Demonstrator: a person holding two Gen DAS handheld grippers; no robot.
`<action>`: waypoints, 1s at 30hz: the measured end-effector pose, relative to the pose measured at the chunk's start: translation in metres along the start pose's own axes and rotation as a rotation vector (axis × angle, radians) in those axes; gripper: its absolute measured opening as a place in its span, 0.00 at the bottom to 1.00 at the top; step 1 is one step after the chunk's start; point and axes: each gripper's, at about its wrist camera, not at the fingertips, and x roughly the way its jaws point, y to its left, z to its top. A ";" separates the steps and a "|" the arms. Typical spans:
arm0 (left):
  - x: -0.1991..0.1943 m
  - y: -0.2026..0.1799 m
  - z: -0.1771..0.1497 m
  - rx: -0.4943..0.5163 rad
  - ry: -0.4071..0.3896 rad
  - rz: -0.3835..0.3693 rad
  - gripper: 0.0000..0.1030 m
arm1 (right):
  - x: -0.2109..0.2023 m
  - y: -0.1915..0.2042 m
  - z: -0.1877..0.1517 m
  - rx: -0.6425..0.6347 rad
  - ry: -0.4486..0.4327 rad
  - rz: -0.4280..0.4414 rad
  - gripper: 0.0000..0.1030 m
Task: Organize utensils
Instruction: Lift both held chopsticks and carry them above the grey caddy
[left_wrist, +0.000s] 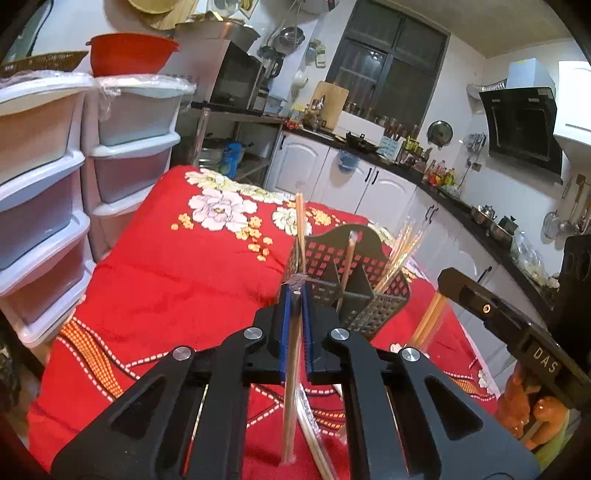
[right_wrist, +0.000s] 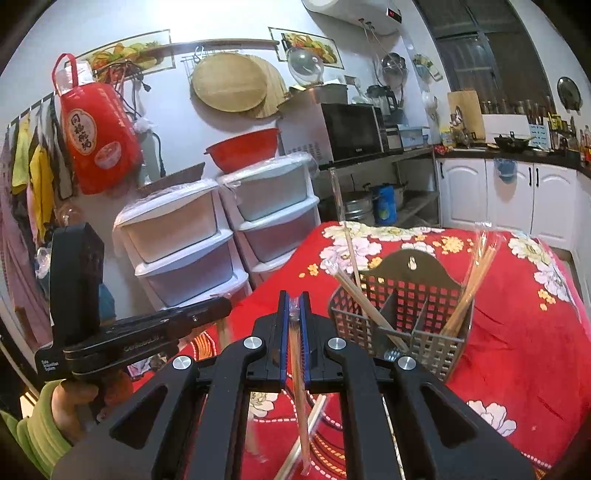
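Note:
In the left wrist view my left gripper (left_wrist: 295, 290) is shut on a plastic-wrapped pair of chopsticks (left_wrist: 290, 387) that hangs down over the red cloth. A dark perforated utensil basket (left_wrist: 384, 295) stands just beyond its tips, holding a single stick (left_wrist: 348, 258) and a wrapped bundle (left_wrist: 402, 245). In the right wrist view my right gripper (right_wrist: 294, 295) is shut on another wrapped pair of chopsticks (right_wrist: 300, 387). The basket (right_wrist: 406, 295) sits to the right of its tips, with sticks (right_wrist: 356, 293) leaning left and a bundle (right_wrist: 474, 269) at the right.
The floral red tablecloth (left_wrist: 166, 266) covers the table. Loose chopsticks (right_wrist: 310, 424) lie on it under the grippers. White drawer towers (left_wrist: 44, 177) stand along the table's left side. A hand in a green sleeve (right_wrist: 40, 435) holds the left gripper (right_wrist: 225, 302).

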 end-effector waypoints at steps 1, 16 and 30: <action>0.000 -0.001 0.002 0.002 -0.003 -0.003 0.01 | 0.000 0.000 0.001 -0.001 -0.003 -0.002 0.05; 0.003 -0.015 0.031 0.011 -0.048 -0.037 0.01 | -0.013 -0.016 0.024 0.005 -0.068 -0.041 0.05; 0.007 -0.041 0.070 0.064 -0.101 -0.069 0.01 | -0.011 -0.027 0.057 0.000 -0.109 -0.028 0.05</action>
